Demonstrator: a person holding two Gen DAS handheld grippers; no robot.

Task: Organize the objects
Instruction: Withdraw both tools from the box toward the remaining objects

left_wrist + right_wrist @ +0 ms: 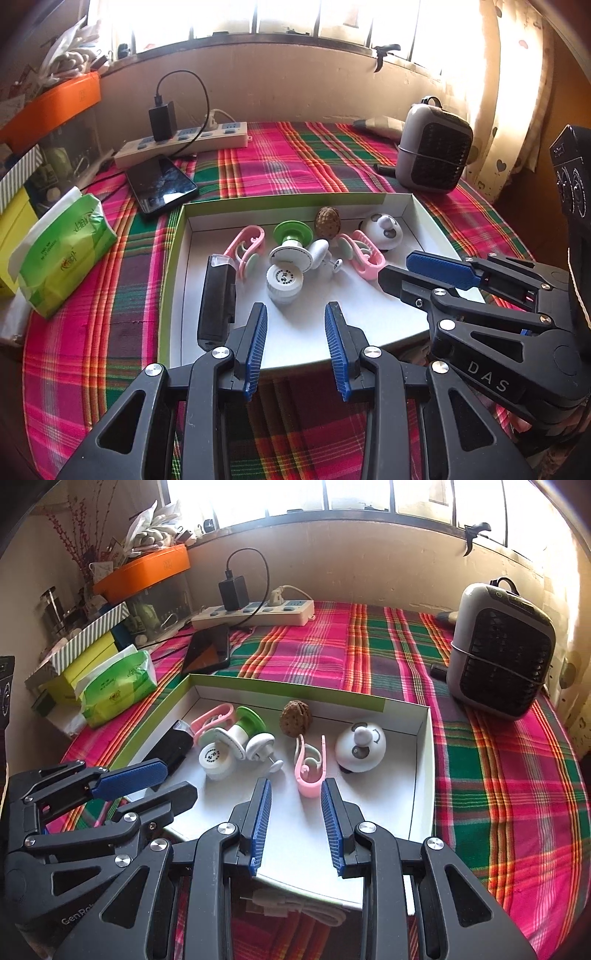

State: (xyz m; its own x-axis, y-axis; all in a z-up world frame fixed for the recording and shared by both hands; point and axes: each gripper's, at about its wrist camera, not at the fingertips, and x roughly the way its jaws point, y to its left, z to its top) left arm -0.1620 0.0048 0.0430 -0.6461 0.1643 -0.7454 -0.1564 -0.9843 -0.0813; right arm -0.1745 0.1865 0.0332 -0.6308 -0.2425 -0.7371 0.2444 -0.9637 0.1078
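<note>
Tabletop: plaid cloth, window behind.
Left claw: parted, empty, over white tray.
Right claw: parted, empty.

This is a lived-in room of a home. A plaid cloth in pink, green and orange covers the surface below a barred window at the top of the frame, with a heart-print curtain at upper right. A power strip with a charger, a phone, a tissue pack, a small fan heater and stacked boxes at upper left add household clutter.
</note>
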